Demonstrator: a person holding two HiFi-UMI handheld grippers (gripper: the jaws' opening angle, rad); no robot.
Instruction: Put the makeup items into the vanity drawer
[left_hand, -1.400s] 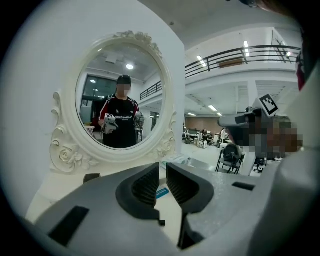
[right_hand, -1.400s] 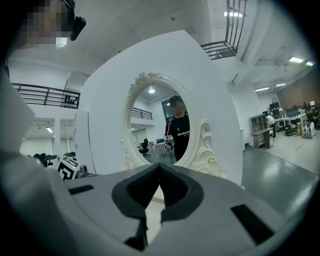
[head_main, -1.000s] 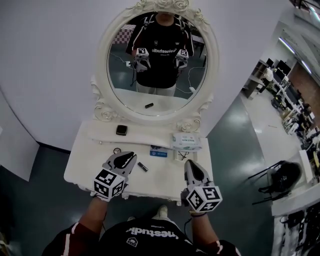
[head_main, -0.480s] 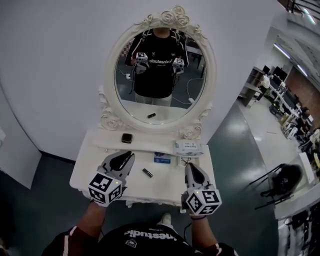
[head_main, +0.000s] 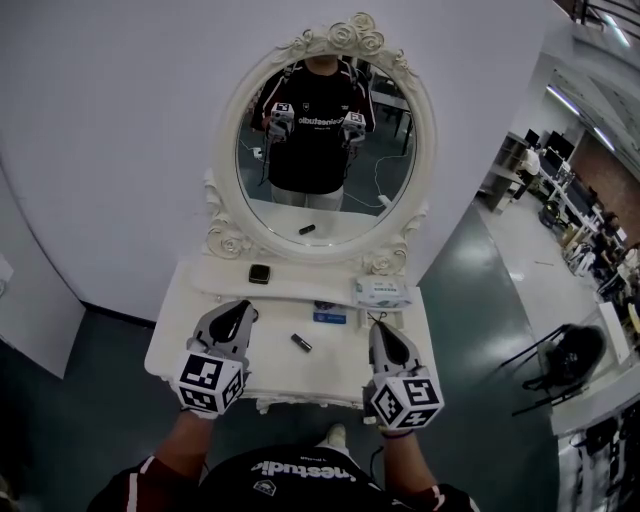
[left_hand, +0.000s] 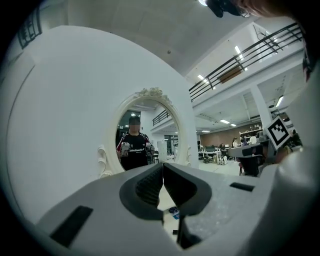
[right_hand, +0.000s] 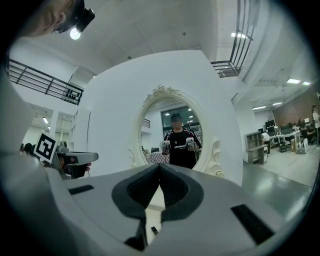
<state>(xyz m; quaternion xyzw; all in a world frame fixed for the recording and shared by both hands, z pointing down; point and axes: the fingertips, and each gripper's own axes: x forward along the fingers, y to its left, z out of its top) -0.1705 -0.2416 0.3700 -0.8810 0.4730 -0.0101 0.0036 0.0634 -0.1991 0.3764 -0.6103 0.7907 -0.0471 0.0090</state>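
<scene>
A white vanity table (head_main: 200, 340) with an oval mirror (head_main: 320, 130) stands below me. A small dark makeup tube (head_main: 301, 342) lies on the top between my two grippers and also shows low in the right gripper view (right_hand: 154, 230). On the raised shelf sits a dark square compact (head_main: 260, 273). My left gripper (head_main: 240, 312) hovers over the left of the top, shut, jaws meeting with nothing between them (left_hand: 162, 167). Over the right side, my right gripper (head_main: 380, 330) is likewise shut and empty (right_hand: 159, 169). From here the drawer front is out of sight.
A white wipes pack (head_main: 378, 292) lies on the shelf's right end, with a small blue-labelled item (head_main: 329, 317) just in front of it. A white wall backs the vanity. Grey floor lies to both sides, and desks and a dark chair (head_main: 565, 355) stand far right.
The left gripper's jaws, spread apart earlier, have come together. Both grippers stay over the table top, and the view has shifted slightly.
</scene>
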